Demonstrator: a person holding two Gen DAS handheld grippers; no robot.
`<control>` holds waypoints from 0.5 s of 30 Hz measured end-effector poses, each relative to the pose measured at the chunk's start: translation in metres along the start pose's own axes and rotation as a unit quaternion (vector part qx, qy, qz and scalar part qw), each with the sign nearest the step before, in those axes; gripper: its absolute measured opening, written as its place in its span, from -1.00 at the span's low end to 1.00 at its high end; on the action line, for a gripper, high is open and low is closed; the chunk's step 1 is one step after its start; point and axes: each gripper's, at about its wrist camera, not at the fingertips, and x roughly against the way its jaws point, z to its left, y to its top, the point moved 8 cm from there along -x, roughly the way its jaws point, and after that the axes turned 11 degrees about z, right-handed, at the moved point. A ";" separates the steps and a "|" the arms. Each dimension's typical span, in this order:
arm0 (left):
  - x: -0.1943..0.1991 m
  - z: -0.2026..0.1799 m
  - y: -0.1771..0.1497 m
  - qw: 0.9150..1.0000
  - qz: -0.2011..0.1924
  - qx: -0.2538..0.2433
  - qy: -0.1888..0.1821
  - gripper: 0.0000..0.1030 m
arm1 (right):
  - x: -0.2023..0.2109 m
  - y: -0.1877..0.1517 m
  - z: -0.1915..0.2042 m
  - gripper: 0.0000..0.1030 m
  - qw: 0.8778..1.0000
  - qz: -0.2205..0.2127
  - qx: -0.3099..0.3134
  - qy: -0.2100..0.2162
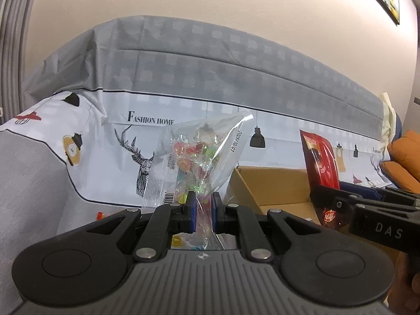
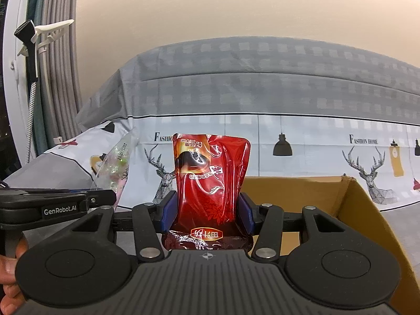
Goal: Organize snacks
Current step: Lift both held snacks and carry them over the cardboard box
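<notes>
Mid-carry right now: my left gripper (image 1: pixel 203 211) is pinched tight on the lower part of a clear candy bag (image 1: pixel 199 155), and my right gripper (image 2: pixel 207 211) is clamped across a glossy red snack pouch (image 2: pixel 210 176), both held up in the air in front of the covered sofa (image 1: pixel 210 78). Next up I reckon is swinging them over the open cardboard box (image 2: pixel 362 204) and letting go inside its walls. The candy bag's floppy and crinkly with bright wrapped sweets inside; the pouch stands stiff, upside down.

Sheet-draped sofa (image 2: pixel 262 92) stands against a plain beige wall (image 2: pixel 210 8).
</notes>
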 end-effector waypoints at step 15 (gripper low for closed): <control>-0.004 -0.035 0.003 0.999 -0.019 -0.018 -0.031 -0.78 | 0.014 0.000 -0.040 0.02 0.999 -0.012 -0.024 -0.042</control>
